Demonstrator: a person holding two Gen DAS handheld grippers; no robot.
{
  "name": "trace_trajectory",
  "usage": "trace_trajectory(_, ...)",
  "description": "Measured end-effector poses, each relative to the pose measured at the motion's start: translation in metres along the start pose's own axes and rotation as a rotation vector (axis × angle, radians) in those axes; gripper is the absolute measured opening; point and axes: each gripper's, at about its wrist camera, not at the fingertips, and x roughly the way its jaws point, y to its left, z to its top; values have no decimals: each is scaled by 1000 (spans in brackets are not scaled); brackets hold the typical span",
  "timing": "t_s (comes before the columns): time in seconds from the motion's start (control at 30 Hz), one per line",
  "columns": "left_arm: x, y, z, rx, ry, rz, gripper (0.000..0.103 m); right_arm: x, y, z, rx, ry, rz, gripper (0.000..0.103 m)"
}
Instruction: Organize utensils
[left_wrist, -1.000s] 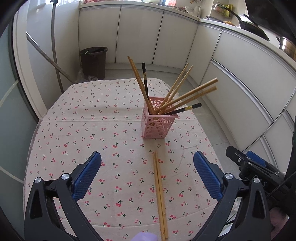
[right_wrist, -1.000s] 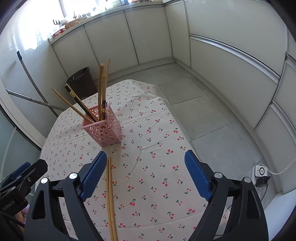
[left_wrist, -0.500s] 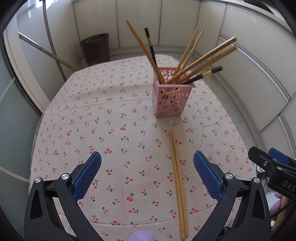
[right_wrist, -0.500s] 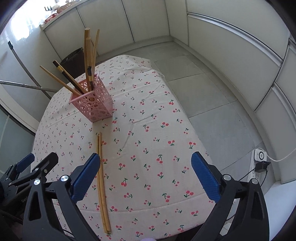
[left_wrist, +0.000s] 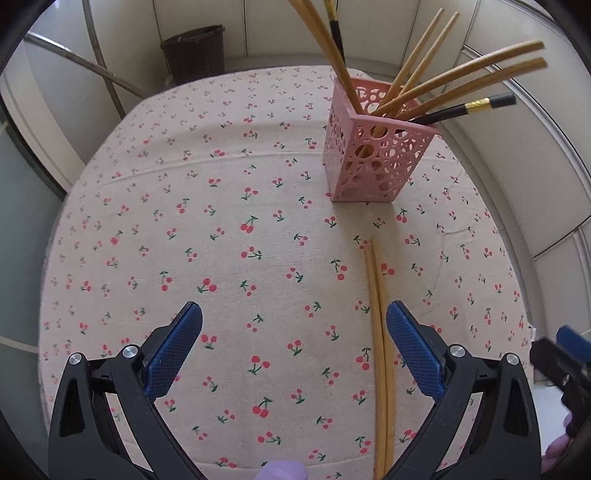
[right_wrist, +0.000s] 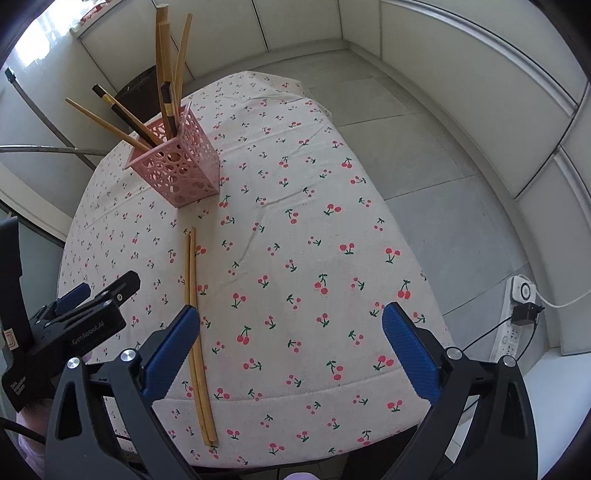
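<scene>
Wooden chopsticks (left_wrist: 380, 354) run behind the left tongs' (left_wrist: 294, 349) right finger (left_wrist: 413, 354).

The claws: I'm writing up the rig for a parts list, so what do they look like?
Both match: the left claw and right claw have black plastic frames with triangular cut-outs, silver round bolts, and blue textured pads on the fingers. In the right wrist view, the left claw's black body carries white lettering, too small to read fully.
</scene>
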Motion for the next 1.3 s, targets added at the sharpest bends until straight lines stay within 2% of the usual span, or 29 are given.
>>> trace_trajectory(0.17, 20, 8, 10, -67, 52, -57, 96, 4, -7, 2, 41, 32, 35, 96)
trace_trajectory(0.33, 42, 8, 15, -116, 155, -124, 96, 5, -10, 3, 55, 52, 52, 96)
trace_trajectory(0.67, 63, -4, 20, -128, 198, -71, 96, 5, -13, 4, 69, 66, 71, 96)
trace_trajectory(1.0, 82, -33, 27, -72, 165, 35, 89, 3, -22, 7, 112, 66, 89, 96)
trace_trajectory(1.1, 84, -47, 30, -42, 143, 53, 78, 2, -25, 8, 126, 64, 94, 96)
trace_trajectory(1.2, 86, -70, 36, 18, 129, 33, 50, 2, -29, 9, 143, 63, 99, 96)
trace_trajectory(1.27, 86, -83, 39, 64, 129, 10, 24, 4, -31, 10, 153, 68, 102, 96)
trace_trajectory(1.3, 87, -87, 39, 81, 129, 5, 18, 5, -32, 10, 156, 71, 102, 96)
